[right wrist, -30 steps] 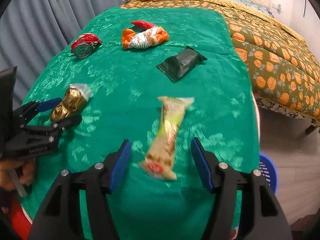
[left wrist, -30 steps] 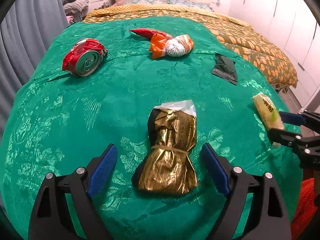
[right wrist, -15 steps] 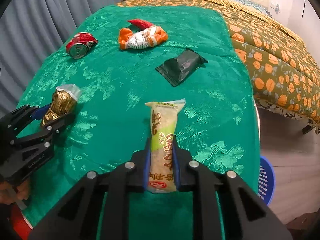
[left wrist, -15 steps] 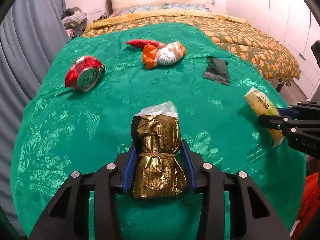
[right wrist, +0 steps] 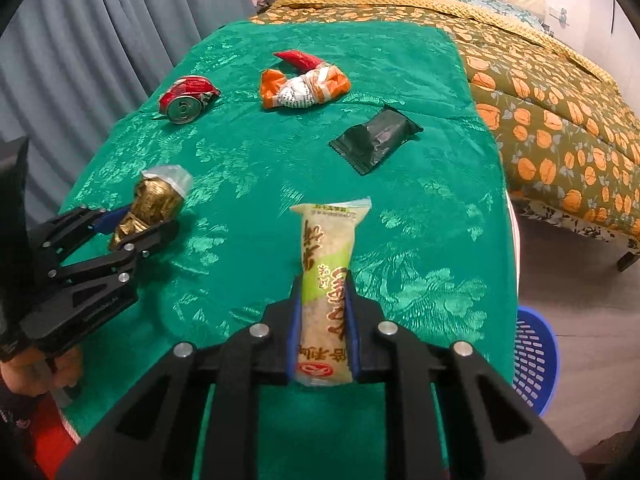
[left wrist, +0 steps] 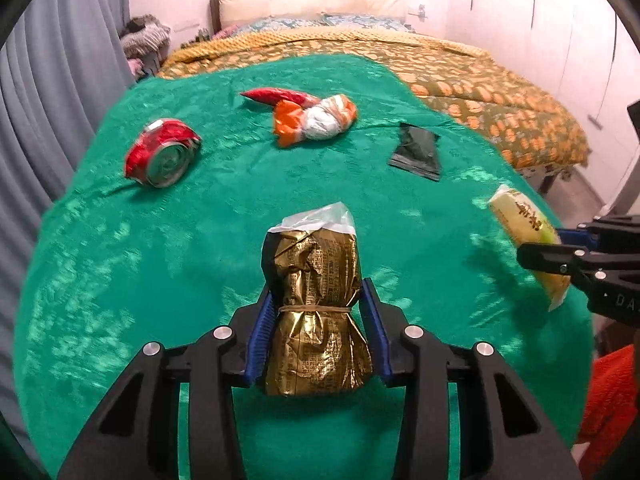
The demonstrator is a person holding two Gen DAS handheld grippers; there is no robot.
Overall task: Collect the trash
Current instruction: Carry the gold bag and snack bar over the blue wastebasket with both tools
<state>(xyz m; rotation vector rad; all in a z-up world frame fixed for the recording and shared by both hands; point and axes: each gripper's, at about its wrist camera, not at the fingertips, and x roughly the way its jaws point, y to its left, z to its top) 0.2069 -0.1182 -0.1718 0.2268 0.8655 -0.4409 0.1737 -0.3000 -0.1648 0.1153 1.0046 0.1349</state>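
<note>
The left tool (left wrist: pixel 316 336) grips a gold foil packet (left wrist: pixel 316 312) and the right tool (right wrist: pixel 323 332) pinches a pale snack wrapper (right wrist: pixel 326 280) over the green tabletop (right wrist: pixel 400 208)

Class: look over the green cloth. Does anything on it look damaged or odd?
Yes. The red can lies on its side, crushed and dented, at the cloth's far left. Beside it the orange wrapper is crumpled and twisted. The dark green packet lies flat and looks whole.

Left gripper (left wrist: pixel 316 326) and right gripper (right wrist: pixel 323 332) angle downward, jaws clamped shut on loads
</note>
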